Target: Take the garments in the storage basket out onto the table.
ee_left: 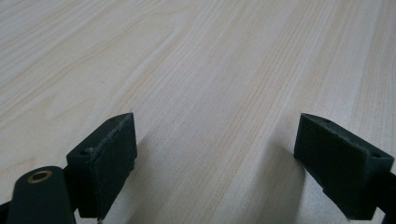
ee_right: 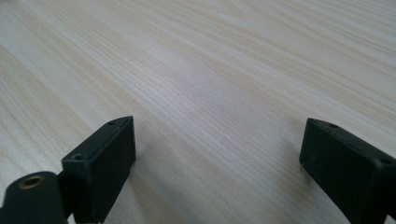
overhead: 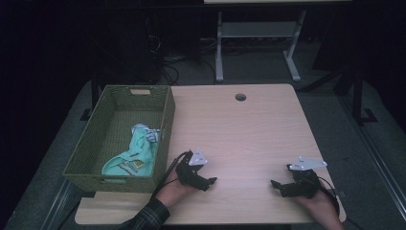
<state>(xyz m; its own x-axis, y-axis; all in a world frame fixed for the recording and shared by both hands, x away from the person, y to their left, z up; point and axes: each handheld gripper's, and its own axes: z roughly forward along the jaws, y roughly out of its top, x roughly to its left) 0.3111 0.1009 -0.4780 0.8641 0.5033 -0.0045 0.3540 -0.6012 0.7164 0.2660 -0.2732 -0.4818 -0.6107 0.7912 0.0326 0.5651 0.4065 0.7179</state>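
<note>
high view: the crumpled mint-green cloth (overhead: 130, 158) lies in the olive woven basket (overhead: 165, 124), long axis running away from the person. left gripper (overhead: 210, 181) and right gripper (overhead: 274, 183) rest low on the pale wooden table (overhead: 249, 129), jaws apart, empty, pointing toward each other.

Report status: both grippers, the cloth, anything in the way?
Left gripper open, empty, over table. Right gripper open, empty. Mint cloth lying inside green basket. Nothing between grippers and basket.
</note>
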